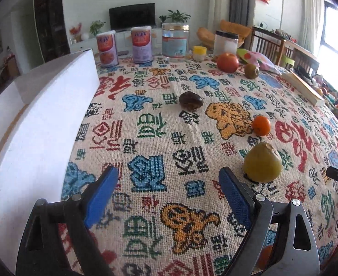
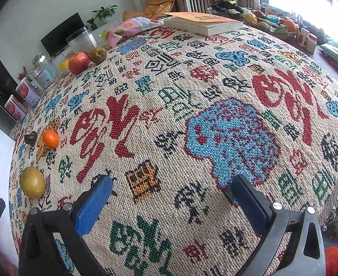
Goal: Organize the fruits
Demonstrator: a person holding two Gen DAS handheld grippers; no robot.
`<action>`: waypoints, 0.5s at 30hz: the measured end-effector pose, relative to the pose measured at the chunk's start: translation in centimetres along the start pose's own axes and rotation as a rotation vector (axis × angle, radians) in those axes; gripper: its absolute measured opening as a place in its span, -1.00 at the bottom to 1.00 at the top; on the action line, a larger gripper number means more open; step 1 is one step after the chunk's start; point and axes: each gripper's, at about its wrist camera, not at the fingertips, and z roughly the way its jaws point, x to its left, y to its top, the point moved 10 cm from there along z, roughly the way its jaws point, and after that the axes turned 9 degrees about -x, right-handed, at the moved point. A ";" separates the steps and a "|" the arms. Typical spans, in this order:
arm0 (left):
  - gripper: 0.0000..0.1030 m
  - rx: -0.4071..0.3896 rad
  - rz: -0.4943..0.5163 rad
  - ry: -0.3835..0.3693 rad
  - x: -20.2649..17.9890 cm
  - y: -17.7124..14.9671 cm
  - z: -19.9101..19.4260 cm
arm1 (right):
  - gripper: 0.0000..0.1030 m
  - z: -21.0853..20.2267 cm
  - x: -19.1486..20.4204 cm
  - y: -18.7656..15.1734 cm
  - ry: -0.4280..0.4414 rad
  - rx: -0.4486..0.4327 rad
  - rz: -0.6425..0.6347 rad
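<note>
Fruits lie scattered on a patterned woven tablecloth [image 1: 159, 142]. A yellow-green pear [image 1: 262, 162] sits just right of my left gripper [image 1: 169, 179], which is open and empty above the cloth. Beyond it lie a small orange [image 1: 261, 125], a dark brown fruit [image 1: 190, 101], a red apple [image 1: 227, 62] and a brown kiwi [image 1: 252, 70]. My right gripper [image 2: 173, 188] is open and empty over bare cloth [image 2: 192, 105]. In its view the pear [image 2: 32, 182], orange [image 2: 50, 139], dark fruit [image 2: 30, 137], apple [image 2: 78, 62] and kiwi [image 2: 98, 55] lie far left.
A white foam box [image 1: 30, 124] stands along the left edge. Two cans [image 1: 107, 48], a glass jar [image 1: 175, 42] and a plastic jar [image 1: 225, 42] line the far edge. A pink snack bag [image 2: 132, 26] and a book [image 2: 203, 23] lie at the far right.
</note>
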 end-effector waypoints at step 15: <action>0.93 0.120 -0.035 0.036 1.1 -2.7 3.2 | 1.00 0.9 0.5 -1.1 -0.124 0.022 -0.131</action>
